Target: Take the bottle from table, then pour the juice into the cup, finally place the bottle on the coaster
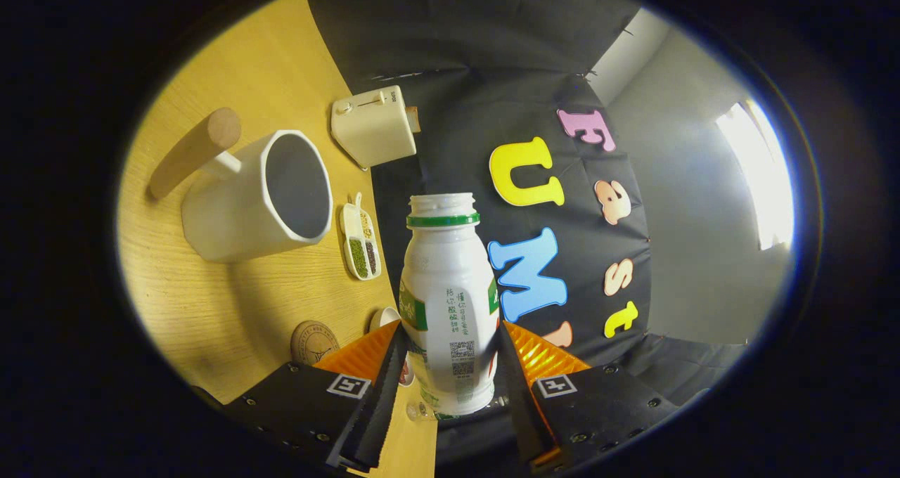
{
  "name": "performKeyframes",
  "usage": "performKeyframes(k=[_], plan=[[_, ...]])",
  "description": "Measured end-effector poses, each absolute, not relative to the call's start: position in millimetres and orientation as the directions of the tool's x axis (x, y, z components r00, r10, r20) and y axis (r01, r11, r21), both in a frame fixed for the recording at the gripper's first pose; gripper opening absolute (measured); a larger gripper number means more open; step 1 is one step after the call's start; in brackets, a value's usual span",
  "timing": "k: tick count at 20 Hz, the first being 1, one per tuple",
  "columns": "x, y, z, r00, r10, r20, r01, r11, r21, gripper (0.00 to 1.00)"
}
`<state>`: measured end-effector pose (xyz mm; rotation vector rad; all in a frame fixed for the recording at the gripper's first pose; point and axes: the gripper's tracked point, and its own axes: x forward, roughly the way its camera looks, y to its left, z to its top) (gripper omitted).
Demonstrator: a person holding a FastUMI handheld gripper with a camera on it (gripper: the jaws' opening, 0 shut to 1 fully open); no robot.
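Your view is rolled, so the wooden desk (232, 309) tilts up on the left. On it the white cup (256, 197) with a wooden handle lies beyond your fingers to the far left, its mouth facing the bottle. Farther off stands a cream toaster (373, 126). Your claw (450, 365) is clenched on the white bottle (450, 302) (cap off, green neck ring), both fingers pressing its lower sides. A small divided dish (361, 242) of beans sits between cup and bottle. The round coaster (314, 343) lies just left of your left finger.
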<state>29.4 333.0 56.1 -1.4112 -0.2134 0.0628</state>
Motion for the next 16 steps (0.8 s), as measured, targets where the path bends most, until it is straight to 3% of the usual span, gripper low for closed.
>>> performKeyframes(k=[16], plan=[[29,347,63,0.973,0.185,0.139,0.142,0.000,-0.990,0.70]])
